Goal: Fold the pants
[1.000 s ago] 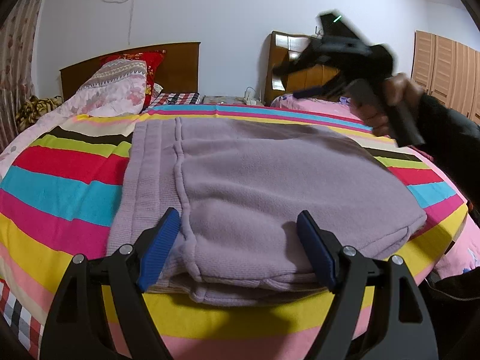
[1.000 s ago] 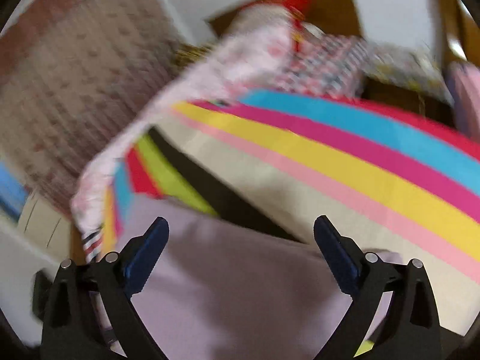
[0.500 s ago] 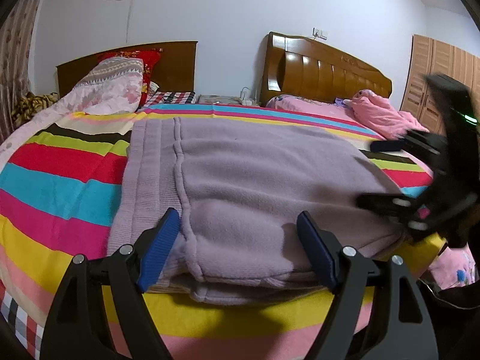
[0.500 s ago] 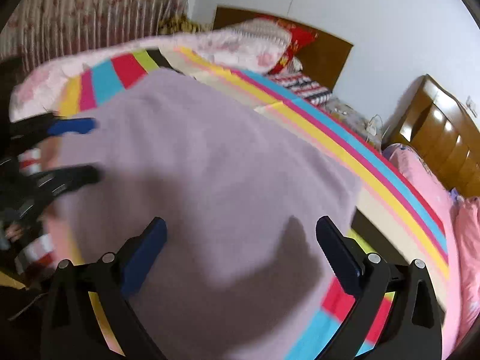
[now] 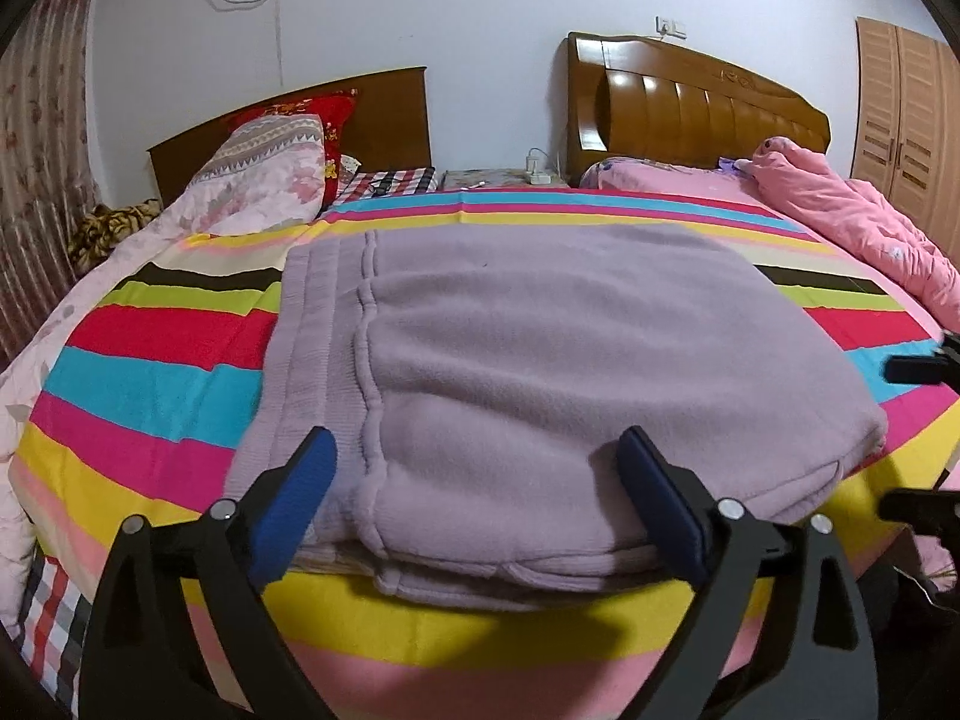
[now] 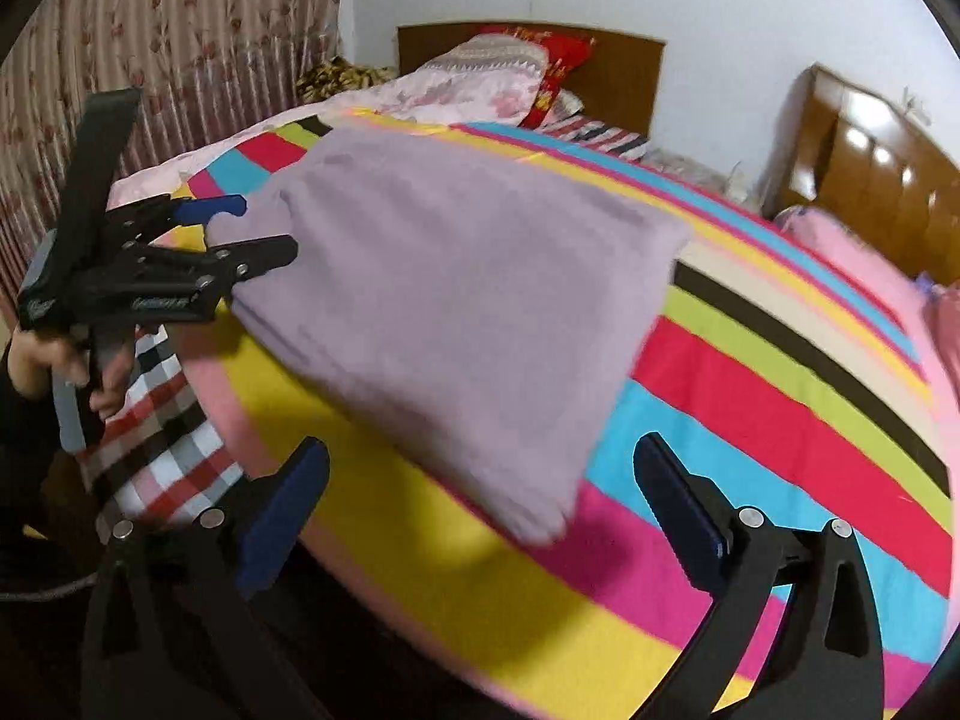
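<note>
The lilac fleece pants (image 5: 540, 330) lie folded into a thick rectangle on the striped bedspread (image 5: 150, 384), with the ribbed waistband on the left in the left wrist view. My left gripper (image 5: 474, 444) straddles their near edge and its jaws are opening; the cloth lies between the blue pads (image 5: 294, 498), which do not press on it. In the right wrist view the left gripper (image 6: 264, 227) sits at the pants' (image 6: 456, 276) left corner. My right gripper (image 6: 483, 447) is open and holds nothing, just short of the pants' near corner. Its black fingertips (image 5: 912, 369) show at the right edge.
Pillows (image 5: 264, 174) and a floral quilt lie at the head of the bed before a wooden headboard (image 5: 384, 114). A second bed with a pink quilt (image 5: 840, 210) stands to the right, a wardrobe (image 5: 906, 114) behind it. A curtain (image 6: 180, 48) hangs on the left. A checked sheet (image 6: 162, 438) hangs over the bed's edge.
The right gripper swung from above the far side of the bed down to the pants' right near corner. The left gripper stayed put and its jaws spread a little wider.
</note>
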### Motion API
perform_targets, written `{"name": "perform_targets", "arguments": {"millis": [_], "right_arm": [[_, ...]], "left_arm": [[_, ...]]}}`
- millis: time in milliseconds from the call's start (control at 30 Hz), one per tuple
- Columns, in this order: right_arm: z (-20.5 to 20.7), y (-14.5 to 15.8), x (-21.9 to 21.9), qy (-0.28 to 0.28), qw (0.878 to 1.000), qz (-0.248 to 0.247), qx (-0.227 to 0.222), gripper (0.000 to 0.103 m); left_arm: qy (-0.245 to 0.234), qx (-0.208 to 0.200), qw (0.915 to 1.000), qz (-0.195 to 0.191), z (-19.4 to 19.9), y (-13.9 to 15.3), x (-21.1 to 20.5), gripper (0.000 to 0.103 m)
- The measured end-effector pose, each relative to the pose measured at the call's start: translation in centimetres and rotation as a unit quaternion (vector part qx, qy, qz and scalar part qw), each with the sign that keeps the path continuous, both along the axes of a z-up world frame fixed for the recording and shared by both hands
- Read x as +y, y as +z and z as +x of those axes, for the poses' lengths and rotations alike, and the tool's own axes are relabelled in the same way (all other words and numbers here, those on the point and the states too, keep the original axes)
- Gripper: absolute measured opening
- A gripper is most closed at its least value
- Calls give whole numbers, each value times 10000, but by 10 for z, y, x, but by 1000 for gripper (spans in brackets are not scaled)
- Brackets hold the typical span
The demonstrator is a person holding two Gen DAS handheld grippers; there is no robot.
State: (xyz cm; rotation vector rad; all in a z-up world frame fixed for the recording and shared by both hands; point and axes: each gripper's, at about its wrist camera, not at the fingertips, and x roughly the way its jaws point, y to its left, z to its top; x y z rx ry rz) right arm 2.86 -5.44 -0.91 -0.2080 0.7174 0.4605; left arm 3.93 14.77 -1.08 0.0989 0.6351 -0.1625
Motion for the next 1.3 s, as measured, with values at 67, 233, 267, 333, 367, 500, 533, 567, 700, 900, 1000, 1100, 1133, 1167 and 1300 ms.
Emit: {"name": "perform_targets", "arguments": {"millis": [67, 233, 267, 333, 367, 500, 533, 567, 700, 900, 1000, 1100, 1133, 1167, 1300], "right_arm": [[-10, 4, -10, -250, 9987, 384, -229, 98], [13, -2, -9, -732, 9944, 743, -166, 98], [23, -4, -10, -889, 9923, 852, -143, 98], [37, -6, -14, -1145, 9871, 1118, -64, 98], [46, -10, -17, -1259, 9838, 1279, 43, 98], [49, -31, -14, -1196, 9877, 979, 249, 98], [47, -30, -16, -1210, 9869, 1009, 345, 98], [46, -30, -18, -1212, 9865, 1026, 396, 98], [36, -16, -23, -1360, 9864, 878, 301, 98], [-33, 40, -21, -1243, 9792, 778, -1401, 99], [-50, 40, -20, -1398, 9712, 789, -1759, 99], [-59, 27, -22, -1441, 9699, 928, -1732, 99], [-59, 25, -23, -1420, 9708, 954, -1684, 99], [-59, 23, -24, -1380, 9722, 964, -1628, 99], [-57, 23, -26, -1354, 9736, 924, -1587, 99]], "left_arm": [[42, -10, 10000, 15, 0, -1, -2, 97], [173, -16, 9998, 106, 2, -2, -6, 100], [182, 0, 9998, 116, 3, -2, -7, 100], [192, 22, 9997, 125, 3, -2, -7, 100], [190, 29, 9997, 137, 3, -2, -7, 100], [192, 40, 9997, 145, 2, -2, -7, 101], [201, 27, 9997, 147, 1, -3, -8, 101], [214, 21, 9997, 149, 2, -3, -9, 101], [334, 85, 9993, 173, 3, 0, -10, 101], [978, -1320, 9864, -12, -57, 59, -24, 101], [1092, -1168, 9871, 72, -65, 67, -39, 101], [1584, -1150, 9803, 244, -75, 65, -51, 101], [1825, -1388, 9725, 402, -85, 63, -59, 101], [1894, -1581, 9678, 505, -92, 61, -66, 101], [1667, -1690, 9687, 725, -113, 46, -92, 101]]}}
